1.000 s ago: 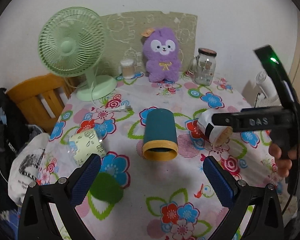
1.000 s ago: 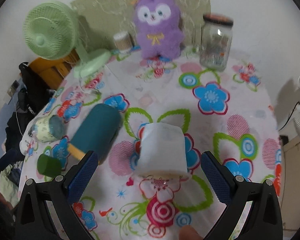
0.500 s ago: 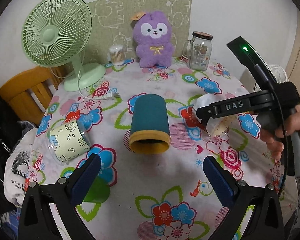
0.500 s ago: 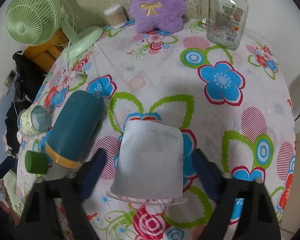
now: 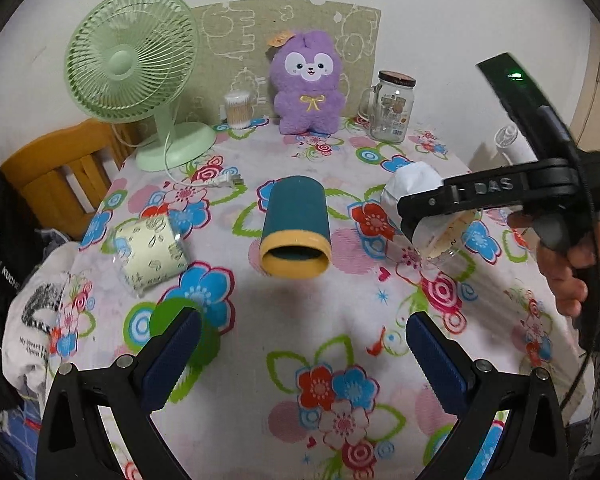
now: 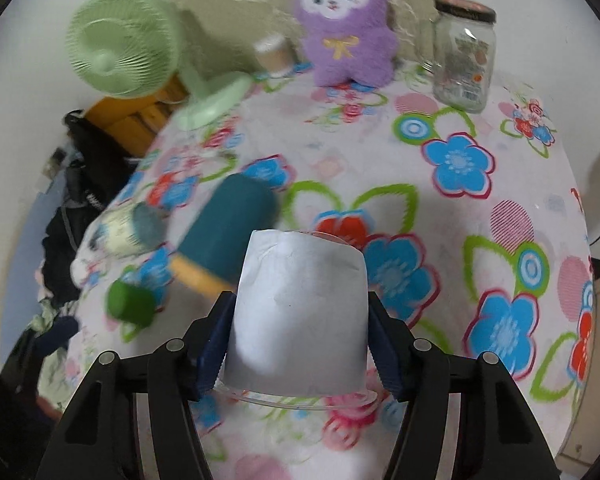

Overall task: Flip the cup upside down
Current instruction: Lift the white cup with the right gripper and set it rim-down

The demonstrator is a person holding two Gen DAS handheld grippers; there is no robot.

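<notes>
A white paper-wrapped clear cup (image 6: 300,312) lies on its side, its rim toward the camera. My right gripper (image 6: 298,344) is shut on the cup, one blue pad on each side. In the left wrist view the same cup (image 5: 414,190) sits under the right gripper (image 5: 432,216) at the table's right. A teal cup with a yellow rim (image 5: 296,226) lies on its side mid-table, mouth toward me. My left gripper (image 5: 300,356) is open and empty, low in front of the teal cup.
A pale green patterned cup (image 5: 152,254) and a small green cup (image 5: 184,334) lie at the left. A green fan (image 5: 136,80), a purple plush (image 5: 306,84), a glass jar (image 5: 392,106) and a cotton-swab tub (image 5: 238,110) stand at the back. A wooden chair (image 5: 56,184) is at the left edge.
My right gripper has moved in around the white cup and closed on it. The left gripper has stayed open and shifted slightly.
</notes>
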